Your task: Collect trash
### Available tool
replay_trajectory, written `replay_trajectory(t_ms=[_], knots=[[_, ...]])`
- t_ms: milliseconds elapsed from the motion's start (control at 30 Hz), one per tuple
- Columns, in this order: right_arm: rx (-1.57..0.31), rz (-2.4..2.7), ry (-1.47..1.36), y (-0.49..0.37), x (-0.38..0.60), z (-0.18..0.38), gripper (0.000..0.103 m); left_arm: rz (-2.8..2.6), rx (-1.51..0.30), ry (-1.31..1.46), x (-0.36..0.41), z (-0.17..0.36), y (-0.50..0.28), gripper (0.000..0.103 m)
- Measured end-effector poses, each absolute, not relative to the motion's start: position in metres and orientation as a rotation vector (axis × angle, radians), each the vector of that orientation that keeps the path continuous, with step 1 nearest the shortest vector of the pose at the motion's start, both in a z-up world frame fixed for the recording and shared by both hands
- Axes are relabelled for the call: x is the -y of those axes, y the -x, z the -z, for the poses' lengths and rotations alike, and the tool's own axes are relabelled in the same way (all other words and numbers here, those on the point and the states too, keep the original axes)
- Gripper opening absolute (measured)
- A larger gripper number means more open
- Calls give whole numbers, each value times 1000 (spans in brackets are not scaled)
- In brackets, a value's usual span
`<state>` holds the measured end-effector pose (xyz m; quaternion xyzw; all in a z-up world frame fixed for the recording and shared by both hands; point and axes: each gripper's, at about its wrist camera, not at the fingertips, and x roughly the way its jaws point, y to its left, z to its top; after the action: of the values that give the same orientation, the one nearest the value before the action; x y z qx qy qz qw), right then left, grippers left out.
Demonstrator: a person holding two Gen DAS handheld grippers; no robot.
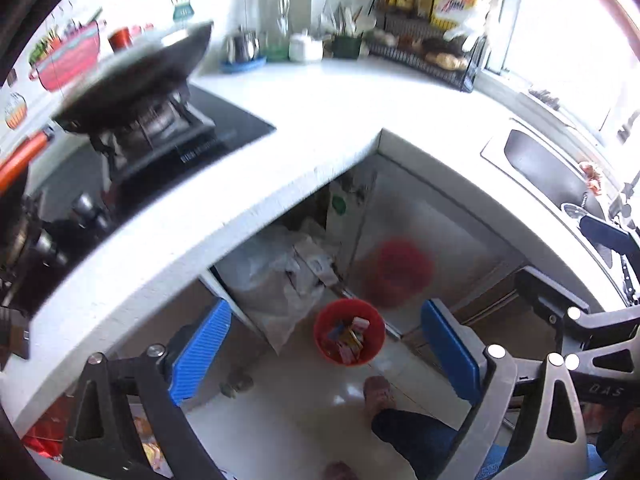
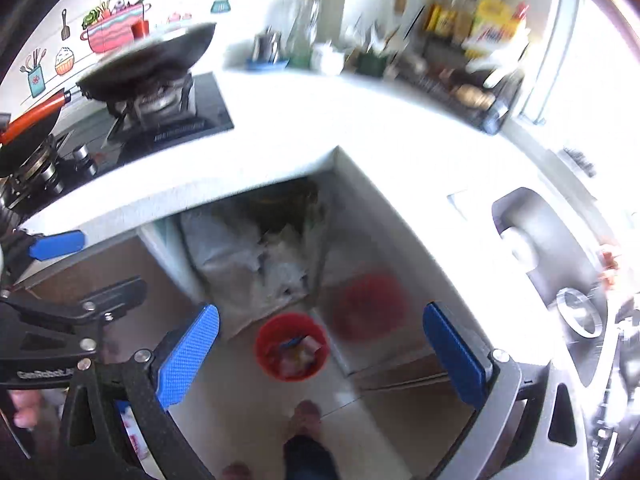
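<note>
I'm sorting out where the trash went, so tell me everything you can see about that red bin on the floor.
The red bin is a small round bucket, seemingly plastic, standing upright and open-topped on the pale tiled floor just outside the corner under the white countertop. It holds a loose pile of colourful wrappers or packets; what they are is too blurred to tell. A clear plastic bag sits beside it. Its red reflection shows in the shiny cabinet door behind. Neither gripper touches it.

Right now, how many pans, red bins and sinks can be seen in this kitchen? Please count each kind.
Pans on the stove: 2, a black wok and an orange-handled pan
Red bins on the floor: 1
Sinks: 1
Total: 4
</note>
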<state>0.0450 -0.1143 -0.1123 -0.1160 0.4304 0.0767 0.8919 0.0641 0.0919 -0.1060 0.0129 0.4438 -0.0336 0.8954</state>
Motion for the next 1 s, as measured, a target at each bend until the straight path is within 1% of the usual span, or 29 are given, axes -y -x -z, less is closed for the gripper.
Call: replay_trajectory(t_ms=[67, 233, 400, 600, 767, 1000], knots=[[-832, -122, 254, -25, 112, 92, 102, 66, -880, -42, -93, 88, -45, 102], [-759, -76, 223, 23, 106, 56, 102, 84, -810, -45, -100, 51, 0, 102], [-738, -38, 206, 56, 103, 34, 102, 108, -780, -32, -103, 30, 32, 102], [-708, 1, 213, 75, 99, 14, 102, 121, -740, 8, -104, 4, 60, 102], [-668, 24, 205, 89, 98, -1, 102, 123, -720, -2, -100, -6, 73, 102], [-663, 12, 194, 97, 94, 2, 102, 119, -739, 30, -99, -6, 86, 102]])
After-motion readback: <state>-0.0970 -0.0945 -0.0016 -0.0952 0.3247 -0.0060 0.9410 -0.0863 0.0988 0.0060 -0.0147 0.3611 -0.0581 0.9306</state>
